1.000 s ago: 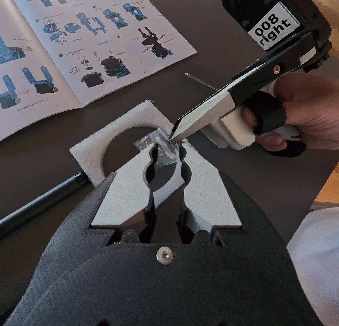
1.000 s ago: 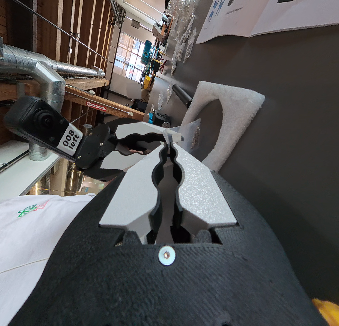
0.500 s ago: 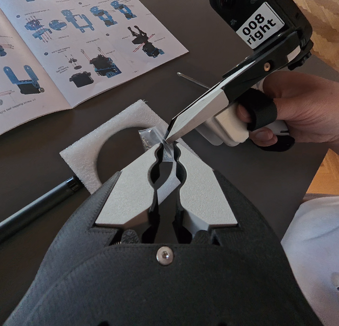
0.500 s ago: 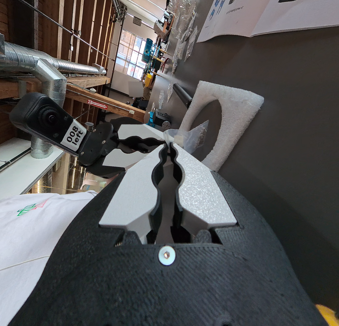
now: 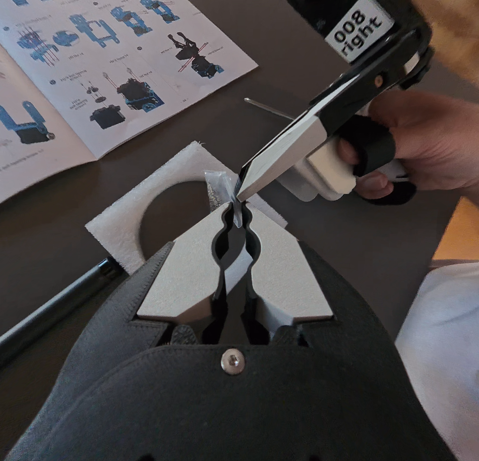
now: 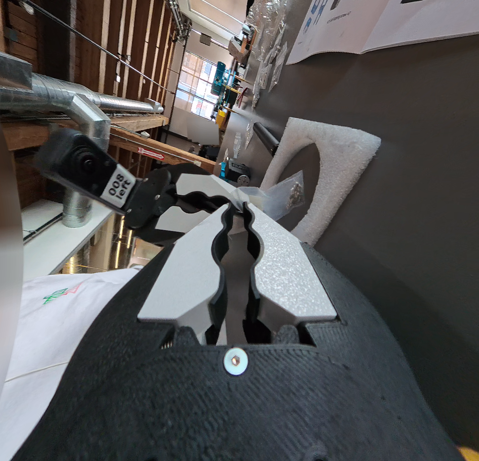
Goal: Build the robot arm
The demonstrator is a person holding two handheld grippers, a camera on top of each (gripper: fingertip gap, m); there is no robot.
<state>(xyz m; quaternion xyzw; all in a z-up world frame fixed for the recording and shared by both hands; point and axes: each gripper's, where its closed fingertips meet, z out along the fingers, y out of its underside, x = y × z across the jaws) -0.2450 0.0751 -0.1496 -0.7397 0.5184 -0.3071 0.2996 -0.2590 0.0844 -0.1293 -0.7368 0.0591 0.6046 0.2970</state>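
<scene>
Clear plastic bag of small screws, pinched by both grippers.

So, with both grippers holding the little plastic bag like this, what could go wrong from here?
1. Both the left gripper and the right gripper pinch the same top edge of the small clear bag. Pulling apart may tear it suddenly and scatter the small metal parts inside.
2. Loose parts could roll across the dark table or fall into the hole of the white foam piece.
3. The grip is thin, so the film may slip out.
</scene>
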